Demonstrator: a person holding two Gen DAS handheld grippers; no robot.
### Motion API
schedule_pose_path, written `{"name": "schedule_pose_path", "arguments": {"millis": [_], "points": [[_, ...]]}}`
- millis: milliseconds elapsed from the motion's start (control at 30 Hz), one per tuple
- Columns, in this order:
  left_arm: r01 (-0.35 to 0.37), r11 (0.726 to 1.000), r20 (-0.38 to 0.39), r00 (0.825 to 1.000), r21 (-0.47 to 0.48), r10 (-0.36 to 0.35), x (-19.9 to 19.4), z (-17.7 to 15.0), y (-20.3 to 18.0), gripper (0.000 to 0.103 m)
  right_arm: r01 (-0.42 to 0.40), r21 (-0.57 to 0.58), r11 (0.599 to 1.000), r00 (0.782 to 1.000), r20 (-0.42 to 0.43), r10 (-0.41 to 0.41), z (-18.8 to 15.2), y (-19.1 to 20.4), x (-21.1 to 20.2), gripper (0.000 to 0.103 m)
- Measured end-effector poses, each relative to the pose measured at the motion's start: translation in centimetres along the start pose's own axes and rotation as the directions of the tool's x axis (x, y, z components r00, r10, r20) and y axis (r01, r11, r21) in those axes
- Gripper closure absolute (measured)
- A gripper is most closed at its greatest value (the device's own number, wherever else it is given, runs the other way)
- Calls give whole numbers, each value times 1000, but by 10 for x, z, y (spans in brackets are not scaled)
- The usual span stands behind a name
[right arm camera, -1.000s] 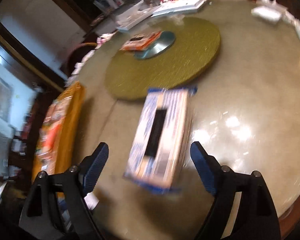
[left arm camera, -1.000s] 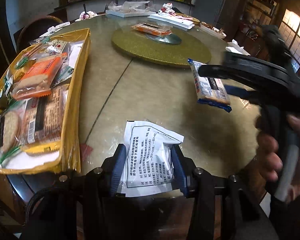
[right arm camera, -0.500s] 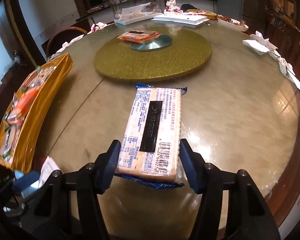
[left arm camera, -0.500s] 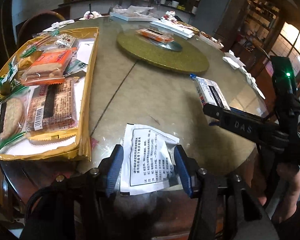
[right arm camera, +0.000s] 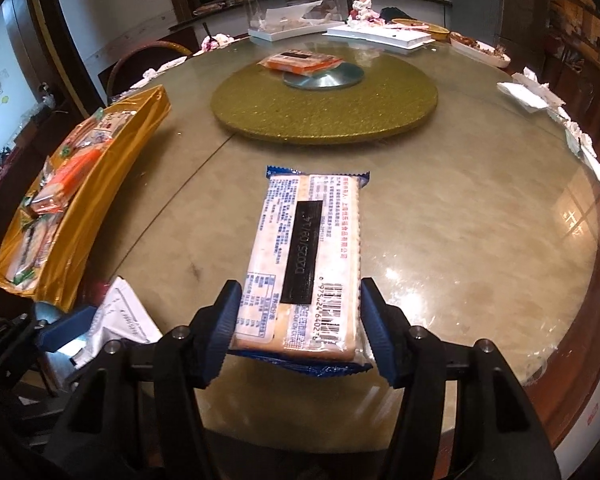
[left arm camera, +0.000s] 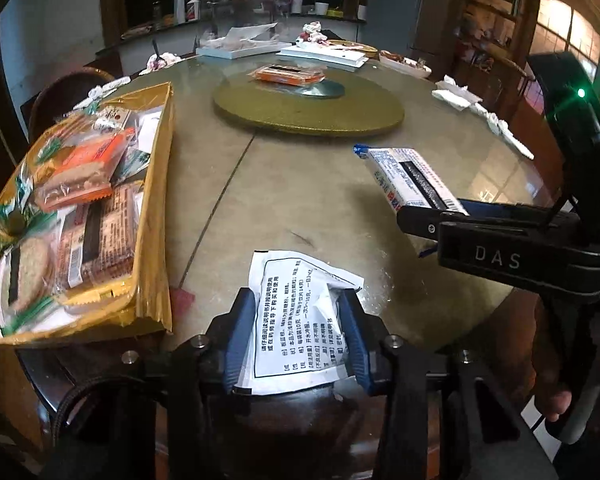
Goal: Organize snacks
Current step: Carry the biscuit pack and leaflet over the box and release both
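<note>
A white printed sachet (left arm camera: 300,320) lies at the near edge of the round table (left arm camera: 300,208). My left gripper (left arm camera: 296,300) is closing on it, and both blue pads press its sides so that its right edge buckles. In the right wrist view a blue-trimmed cracker packet (right arm camera: 308,240) sticks out forward over the table, with my right gripper (right arm camera: 300,292) shut on its near end. The left wrist view shows that packet (left arm camera: 408,176) held above the table at the right. A gold tray (left arm camera: 156,200) with several wrapped snacks sits at the left.
An orange snack packet (left arm camera: 288,74) rests on the gold turntable (left arm camera: 308,120) in the table's middle. White trays, plates and crumpled tissues line the far and right rim. A person's hand (left arm camera: 556,360) holds the right gripper at the lower right. A chair stands behind the tray.
The right jaws have narrowed onto the cracker packet, and the blurred, tilted view has levelled and steadied. The left jaws have narrowed on the sachet, which now buckles.
</note>
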State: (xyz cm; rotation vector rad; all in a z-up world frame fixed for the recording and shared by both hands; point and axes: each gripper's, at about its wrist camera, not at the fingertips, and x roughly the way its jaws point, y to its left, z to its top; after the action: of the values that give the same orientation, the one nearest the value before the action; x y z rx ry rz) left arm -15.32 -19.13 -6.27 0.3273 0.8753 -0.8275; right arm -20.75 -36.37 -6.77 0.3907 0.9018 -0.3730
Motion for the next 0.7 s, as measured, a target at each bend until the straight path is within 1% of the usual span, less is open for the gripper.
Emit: {"name": "schedule_pose_path", "arguments": {"millis": [67,100,167,267,367,500,533,567,633,700], "points": [[54,998,4,999,-36,-54,-3,-1,6,61,-16,13,1000,1000,-2,16,0,-2,-1,42],[66,997,18,998,-50,-65,-5,-1,7,61,-25,20,999,1000,-3,25,0,-3,-1,42],[55,997,42,998,-52,-52,-9,-2,6,62,-44,33,999,999,-1,44,-1,-6,-2,43],[91,994,53,995,-63,-88,-16,0,5,62,-86,69,994,996,5,85,-3,-9,-4,45],[106,992,63,993,-63,-102,-24,2,2,62,-95,84,992,995,7,95,-3,-8,-5,45],[173,978,84,983,-114,-164,-34,9,9,64,-135,106,985,991,8,135,1,-7,-2,46],[187,975,90,980,-124,-176,-38,12,11,89,-164,122,979,986,7,165,3,-7,0,46],[194,972,86,979,-133,-184,-41,16,12,95,-183,130,975,983,7,183,4,-7,1,46],[194,969,111,978,-150,-179,-48,24,16,95,-202,135,970,979,15,202,5,-6,0,47],[163,979,120,982,-123,-148,-46,29,13,95,-195,116,974,981,29,193,7,-3,-5,47]]}}
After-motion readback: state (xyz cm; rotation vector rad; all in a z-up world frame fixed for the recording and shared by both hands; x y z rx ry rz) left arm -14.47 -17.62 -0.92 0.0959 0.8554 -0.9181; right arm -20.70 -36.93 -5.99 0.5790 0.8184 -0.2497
